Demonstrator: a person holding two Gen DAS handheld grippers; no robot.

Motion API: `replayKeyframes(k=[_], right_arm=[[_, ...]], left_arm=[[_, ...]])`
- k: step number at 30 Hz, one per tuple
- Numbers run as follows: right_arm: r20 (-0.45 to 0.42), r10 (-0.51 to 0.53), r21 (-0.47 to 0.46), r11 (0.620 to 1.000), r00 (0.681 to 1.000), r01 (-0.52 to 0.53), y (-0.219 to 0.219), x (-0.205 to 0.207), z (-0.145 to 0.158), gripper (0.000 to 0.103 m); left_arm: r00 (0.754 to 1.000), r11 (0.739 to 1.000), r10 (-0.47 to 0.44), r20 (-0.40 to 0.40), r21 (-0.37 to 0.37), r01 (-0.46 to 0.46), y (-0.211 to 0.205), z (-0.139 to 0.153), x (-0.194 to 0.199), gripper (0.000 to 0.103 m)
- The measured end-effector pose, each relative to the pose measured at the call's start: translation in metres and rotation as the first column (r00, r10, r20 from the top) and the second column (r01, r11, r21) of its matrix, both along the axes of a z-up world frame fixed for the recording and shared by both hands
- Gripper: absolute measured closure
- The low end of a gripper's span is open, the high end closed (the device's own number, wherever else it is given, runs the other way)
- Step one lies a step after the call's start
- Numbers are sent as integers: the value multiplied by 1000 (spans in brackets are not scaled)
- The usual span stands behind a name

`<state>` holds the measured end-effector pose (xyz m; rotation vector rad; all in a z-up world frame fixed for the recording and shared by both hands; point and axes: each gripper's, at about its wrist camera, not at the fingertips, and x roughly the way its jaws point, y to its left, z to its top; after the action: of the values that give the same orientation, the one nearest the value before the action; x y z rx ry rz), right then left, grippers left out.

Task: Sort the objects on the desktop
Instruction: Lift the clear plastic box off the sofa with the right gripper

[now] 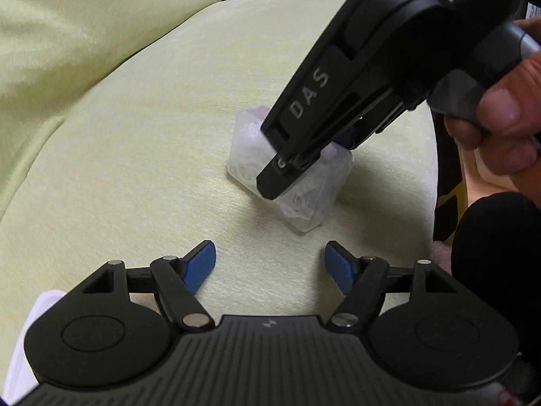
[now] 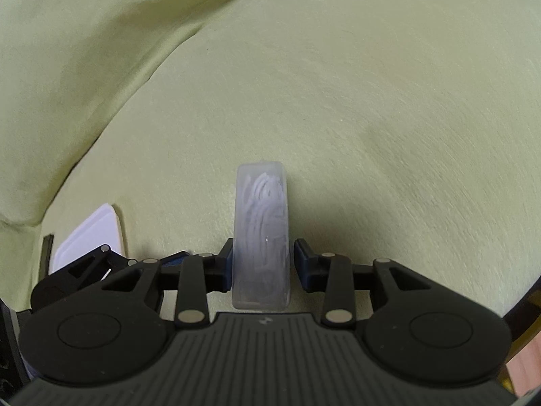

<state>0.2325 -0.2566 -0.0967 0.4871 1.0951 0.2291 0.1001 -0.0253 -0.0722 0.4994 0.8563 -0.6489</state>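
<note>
Cloth [image 1: 142, 142]: pale yellow-green fabric; we see it covering the whole work surface, rising in a fold at the far left in both views.

Left gripper [image 1: 269, 264]: black body at the bottom of our left wrist view. Its blue-padded fingers [image 1: 199, 264] stand wide apart with nothing between them, above bare cloth, near the box but not touching it.

Right gripper [image 2: 262, 264]: in our left wrist view it comes down from the upper right, lettered "DAS". Its fingers flank the box closely. The left one looks pressed against the box wall, and a thin gap shows at the right one, so we cannot tell whether the grip is firm.

Hand [image 1: 500, 125]: a person's hand at the right edge, wrapped round the right gripper's handle.

Frosted plastic box [image 2: 261, 237]: small, translucent, with coiled white contents showing through. It sits mid-cloth between the right gripper's fingers, and we cannot tell if it rests on the cloth or is lifted.

White lid-like item [image 2: 91, 237]: flat, rounded corner, lying on the cloth at the left, partly hidden.
</note>
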Motion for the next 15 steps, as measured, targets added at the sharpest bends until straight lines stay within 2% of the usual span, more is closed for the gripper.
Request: replayKeyframes(k=[8, 10, 12, 15], right_arm=[[0, -48, 78, 996, 999, 48, -16, -8, 0, 70], [1, -41, 71, 997, 999, 41, -15, -9, -1, 70], [6, -26, 53, 998, 1000, 26, -12, -9, -1, 74], [28, 5, 12, 1000, 1000, -5, -4, -12, 3, 75]], left_arm=[[998, 998, -42, 51, 54, 39, -10, 2, -1, 29], [996, 996, -59, 64, 70, 54, -11, 1, -2, 28], [995, 994, -72, 75, 86, 65, -20, -1, -2, 22], [993, 992, -88, 83, 99, 79, -25, -2, -2, 21]])
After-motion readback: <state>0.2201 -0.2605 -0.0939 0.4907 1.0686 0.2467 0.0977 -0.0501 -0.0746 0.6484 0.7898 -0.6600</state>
